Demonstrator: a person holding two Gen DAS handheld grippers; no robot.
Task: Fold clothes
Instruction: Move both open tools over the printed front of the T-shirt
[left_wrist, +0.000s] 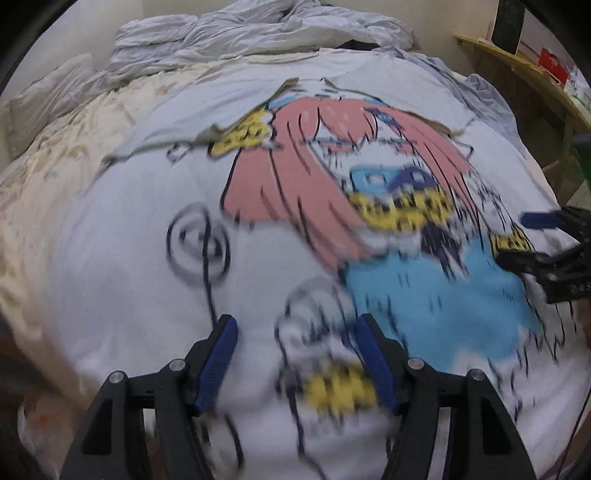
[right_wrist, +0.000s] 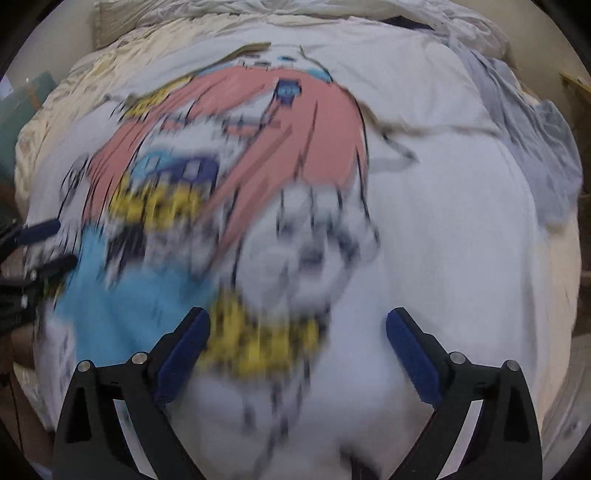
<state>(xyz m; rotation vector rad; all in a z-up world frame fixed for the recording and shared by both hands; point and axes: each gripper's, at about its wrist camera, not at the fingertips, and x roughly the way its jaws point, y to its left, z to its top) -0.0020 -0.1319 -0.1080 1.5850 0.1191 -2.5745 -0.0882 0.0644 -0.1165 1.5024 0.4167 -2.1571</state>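
Shirt (left_wrist: 155, 258) spread flat, print up, ahead of both. Left gripper (left_wrist: 295, 332) and right gripper (right_wrist: 297, 328) wide open, empty. Fold stage unclear.

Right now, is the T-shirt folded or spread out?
Mostly spread: the T-shirt lies flat on the bed, print up; only its top edge looks turned over.

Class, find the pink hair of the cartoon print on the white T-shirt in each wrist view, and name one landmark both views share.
Left wrist view: pink hair sits centre, slightly above the middle, on the white T-shirt.
Right wrist view: pink hair sits upper centre-left.
Shared landmark: the light blue patch of the print, below the hair.
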